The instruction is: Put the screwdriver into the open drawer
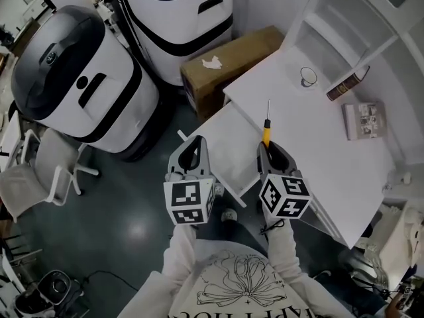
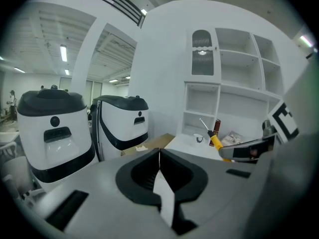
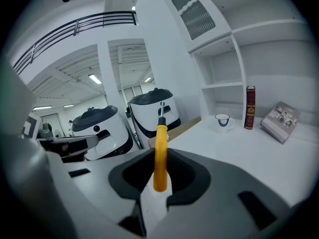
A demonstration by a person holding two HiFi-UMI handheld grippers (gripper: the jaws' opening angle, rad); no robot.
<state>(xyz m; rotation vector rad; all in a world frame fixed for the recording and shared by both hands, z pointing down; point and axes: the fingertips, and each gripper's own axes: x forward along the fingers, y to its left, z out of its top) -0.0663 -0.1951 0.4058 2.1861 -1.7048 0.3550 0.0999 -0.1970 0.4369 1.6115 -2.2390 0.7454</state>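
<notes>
Surroundings: white bench (image 1: 331, 171) with a white shelf unit (image 1: 344, 25) at its back. On the bench top, well apart from my grippers: one mug (image 1: 308, 77), one dark red book (image 3: 250, 107) standing upright beside it, one booklet (image 1: 363, 120) near the shelf unit.

Drawer (image 1: 225, 144): open, pulled out from the bench edge, showing a bare white bottom. In the head view it lies between and just beyond my two grippers.

Cardboard box (image 1: 225, 61): on the floor, just beside the drawer and against the bench edge, with a scrap of white paper on its lid.

Two large white-and-black machines (image 1: 79, 85) (image 1: 179, 18): standing on the dark floor beyond the box and drawer.

Office chair (image 1: 40, 171): white, beside the nearer machine.

Nothing lies between my grippers and the drawer.

Left gripper (image 1: 195, 143): jaws brought together, nothing between them, touching nothing, held over the floor next to the drawer's outer corner.

Right gripper (image 1: 268, 146): jaws closed narrowly on the yellow handle of the screwdriver (image 1: 266, 128).

Screwdriver, position: gripped in my right gripper with the lower end of the handle between the pads. The metal shaft points away from me, and in the head view it lies over the bench edge where the drawer comes out.
</notes>
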